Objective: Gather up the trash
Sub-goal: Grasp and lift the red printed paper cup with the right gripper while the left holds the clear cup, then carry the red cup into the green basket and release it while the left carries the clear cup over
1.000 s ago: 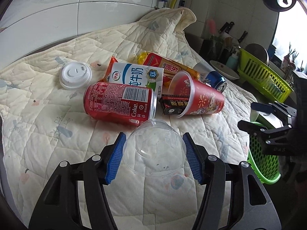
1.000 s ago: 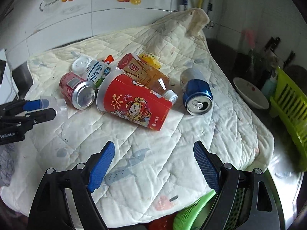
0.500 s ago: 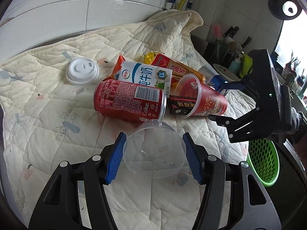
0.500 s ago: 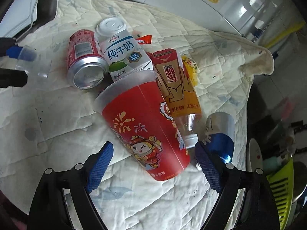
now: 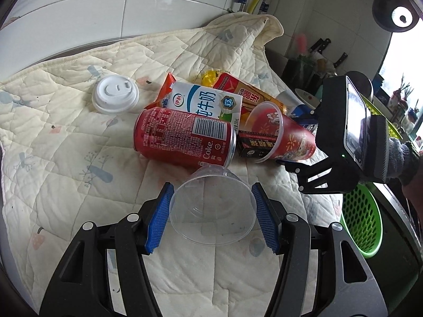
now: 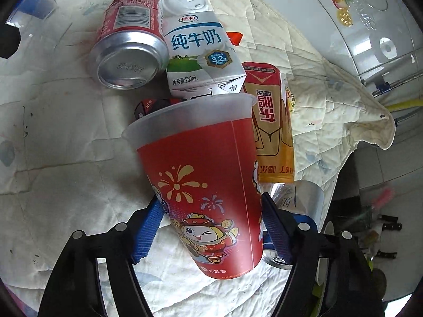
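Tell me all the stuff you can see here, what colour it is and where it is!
quilt: one, cream, spread under all the trash
clear cup: one, see-through, between the left jaws
red cup: one, red, lying on its side between the right jaws
Coke can: one, red, lying beside the red cup
milk carton: one, white with blue and green, behind the can
drink bottle: one, gold and red, beside the red cup
white lid: one, white, alone on the quilt
blue can: one, silver and blue, behind the right jaws
green basket: one, green, off the quilt's edge
left gripper: black, blue pads, gripping the clear cup
right gripper: black, blue pads, closing around the red cup
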`<state>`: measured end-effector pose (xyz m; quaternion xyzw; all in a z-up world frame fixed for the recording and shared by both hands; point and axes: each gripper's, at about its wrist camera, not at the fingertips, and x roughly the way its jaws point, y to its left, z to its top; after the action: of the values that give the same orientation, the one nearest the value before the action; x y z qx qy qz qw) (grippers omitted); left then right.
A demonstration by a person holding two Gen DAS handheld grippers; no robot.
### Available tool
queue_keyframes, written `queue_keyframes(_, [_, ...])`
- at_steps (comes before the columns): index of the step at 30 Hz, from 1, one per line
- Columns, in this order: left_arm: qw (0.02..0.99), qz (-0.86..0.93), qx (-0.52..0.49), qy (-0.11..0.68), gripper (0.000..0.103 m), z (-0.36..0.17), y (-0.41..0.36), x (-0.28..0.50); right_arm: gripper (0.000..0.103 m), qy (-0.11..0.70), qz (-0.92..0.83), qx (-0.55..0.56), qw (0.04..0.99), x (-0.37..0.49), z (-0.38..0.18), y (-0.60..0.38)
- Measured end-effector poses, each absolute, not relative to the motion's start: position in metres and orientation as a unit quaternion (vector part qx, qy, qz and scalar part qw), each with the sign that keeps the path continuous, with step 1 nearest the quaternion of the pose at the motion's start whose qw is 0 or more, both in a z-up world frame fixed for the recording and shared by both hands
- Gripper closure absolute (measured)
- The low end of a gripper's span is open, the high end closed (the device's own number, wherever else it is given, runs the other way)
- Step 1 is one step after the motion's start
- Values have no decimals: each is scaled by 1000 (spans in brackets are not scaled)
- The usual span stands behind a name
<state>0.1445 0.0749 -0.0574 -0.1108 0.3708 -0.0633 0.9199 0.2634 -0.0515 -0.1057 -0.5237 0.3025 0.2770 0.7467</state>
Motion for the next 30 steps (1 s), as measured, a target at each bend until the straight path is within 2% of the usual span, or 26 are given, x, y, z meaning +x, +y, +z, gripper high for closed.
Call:
queue_keyframes(7, [922,-69,-110,364,43,-52,71,140,34,249,241,-589,731,234,-100,-58])
queue_keyframes(19, [928,-86,-111,346,43,-41,64,124,35,217,196,-632,718,196,-62,-79])
queue_keyframes(30, [933,-114,-103,327,43,-23,50,112,35,215,158,-591,761,162,-30,-114])
